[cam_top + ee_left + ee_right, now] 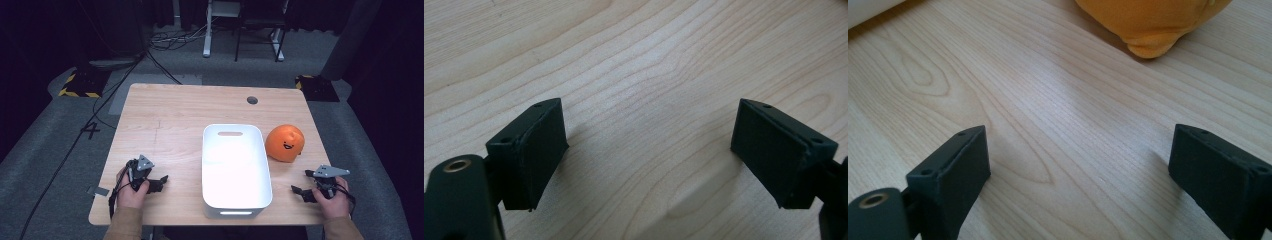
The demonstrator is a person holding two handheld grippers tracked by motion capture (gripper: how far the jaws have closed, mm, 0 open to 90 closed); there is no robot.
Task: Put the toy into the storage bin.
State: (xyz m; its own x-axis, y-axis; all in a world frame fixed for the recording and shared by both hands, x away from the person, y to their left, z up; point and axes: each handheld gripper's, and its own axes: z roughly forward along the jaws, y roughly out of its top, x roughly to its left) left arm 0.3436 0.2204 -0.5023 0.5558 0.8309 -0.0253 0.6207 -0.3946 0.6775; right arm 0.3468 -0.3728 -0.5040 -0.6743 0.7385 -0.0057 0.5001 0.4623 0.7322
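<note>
Black pads on your left hand-held gripper (159,182) stand wide apart w/ nothing but bare wood between them; in the left gripper view both pads (540,150) hang just over the counter (170,115), grain running under the gap. That hand-held gripper sits at approx 8 o'clock on the counter, near the front edge, your left hand (131,192) wrapped round its body, grey three-cornered plate on top, cable trailing off the front-left edge.

Your right hand-held gripper (302,185) is at approx 4 o'clock, also low over the wood, jaws spread apart & holding nothing. In the right gripper view its pads (955,172) frame empty wood, and the orange plush toy (1148,22) lies ahead of the jaws, well clear of them, not touched. Your right hand (334,202) grips the body near the front-right corner.

Between the two hands, centre to 6 o'clock, stands the white bin (210,165), long side running front to back, handle slot at its far end, inside looks bare. Plush toy (285,143) — round, orange, smiling face facing you — rests on the counter at approx 3 o'clock, just beside the bin's right wall; can't tell if they touch. At 12–1 o'clock near the far edge is a small grey cable port (252,100).
</note>
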